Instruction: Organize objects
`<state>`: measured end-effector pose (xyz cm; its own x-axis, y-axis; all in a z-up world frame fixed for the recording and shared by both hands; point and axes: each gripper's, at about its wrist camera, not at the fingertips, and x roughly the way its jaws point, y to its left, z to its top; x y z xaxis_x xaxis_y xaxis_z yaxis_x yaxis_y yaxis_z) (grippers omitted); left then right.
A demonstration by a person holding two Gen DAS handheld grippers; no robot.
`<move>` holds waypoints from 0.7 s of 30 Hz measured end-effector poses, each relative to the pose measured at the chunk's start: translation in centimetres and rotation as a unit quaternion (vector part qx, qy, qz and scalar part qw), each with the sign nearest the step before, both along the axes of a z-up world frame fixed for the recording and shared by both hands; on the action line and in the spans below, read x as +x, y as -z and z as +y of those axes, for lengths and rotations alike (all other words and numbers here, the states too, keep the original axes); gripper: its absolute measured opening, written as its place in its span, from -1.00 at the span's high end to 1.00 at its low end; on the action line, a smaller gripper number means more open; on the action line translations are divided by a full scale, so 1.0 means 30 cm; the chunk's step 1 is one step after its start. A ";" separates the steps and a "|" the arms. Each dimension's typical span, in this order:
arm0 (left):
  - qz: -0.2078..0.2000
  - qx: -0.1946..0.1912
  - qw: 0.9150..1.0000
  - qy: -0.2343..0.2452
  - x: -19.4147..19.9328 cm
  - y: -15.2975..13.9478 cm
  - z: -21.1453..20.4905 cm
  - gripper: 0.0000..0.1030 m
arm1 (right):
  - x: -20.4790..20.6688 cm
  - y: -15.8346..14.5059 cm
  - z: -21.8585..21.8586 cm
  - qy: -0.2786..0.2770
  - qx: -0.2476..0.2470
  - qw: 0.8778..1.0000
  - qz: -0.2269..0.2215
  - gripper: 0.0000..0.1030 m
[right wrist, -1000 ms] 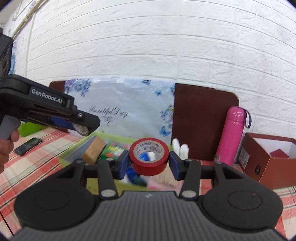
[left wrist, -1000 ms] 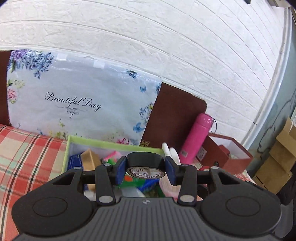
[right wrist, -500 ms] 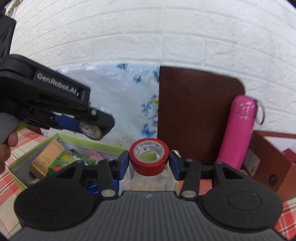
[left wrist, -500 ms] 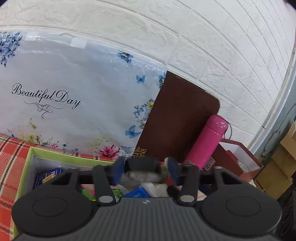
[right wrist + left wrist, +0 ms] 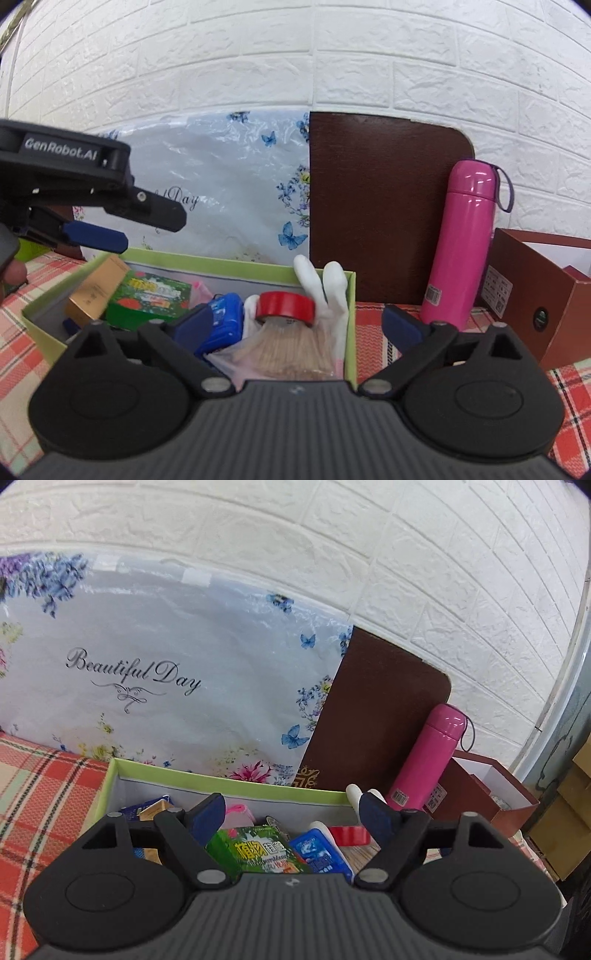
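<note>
A green-rimmed box (image 5: 258, 264) holds several packets, a white glove (image 5: 334, 284) and a bag of wooden sticks (image 5: 291, 350). The red tape roll (image 5: 286, 308) lies in it on the sticks, free of the pads. My right gripper (image 5: 298, 325) hangs over the box's near right corner, jaws opening wide, with nothing gripped. My left gripper (image 5: 293, 812) is over the box's near side, jaws opening, nothing between them but the green packet (image 5: 258, 853) and blue packet (image 5: 321, 853) below. The left wrist view also shows the red tape roll (image 5: 349, 834). The black tape roll is out of sight.
A pink flask (image 5: 469, 240) and an open red-brown box (image 5: 546, 295) stand right of the green box. A floral bag (image 5: 166, 664) and a brown board (image 5: 384, 203) lean on the white brick wall behind. A plaid cloth (image 5: 44, 794) covers the table.
Both grippers sank toward the green box and their jaws spread. The red tape left the right gripper and now lies in the box. The black tape left the left gripper.
</note>
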<state>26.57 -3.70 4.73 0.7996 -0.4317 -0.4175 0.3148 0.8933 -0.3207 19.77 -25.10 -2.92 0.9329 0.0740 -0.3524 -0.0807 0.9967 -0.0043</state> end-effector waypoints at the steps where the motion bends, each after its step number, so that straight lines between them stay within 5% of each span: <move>1: -0.004 0.002 1.000 -0.002 -0.024 -0.012 0.001 -0.61 | -0.019 -0.014 0.000 0.000 0.003 1.000 -0.001 -1.00; 5: -0.006 0.018 1.000 -0.014 -0.131 -0.063 0.005 -0.69 | -0.105 -0.084 0.004 -0.001 0.008 1.000 0.006 -1.00; 10: 0.018 0.086 0.995 -0.045 -0.278 -0.106 -0.004 -0.74 | -0.240 -0.156 0.016 0.006 0.012 1.000 0.017 -1.00; 21: 0.008 0.114 0.990 -0.077 -0.577 -0.081 0.040 -0.82 | -0.583 -0.233 0.059 -0.020 0.006 0.999 0.028 -1.00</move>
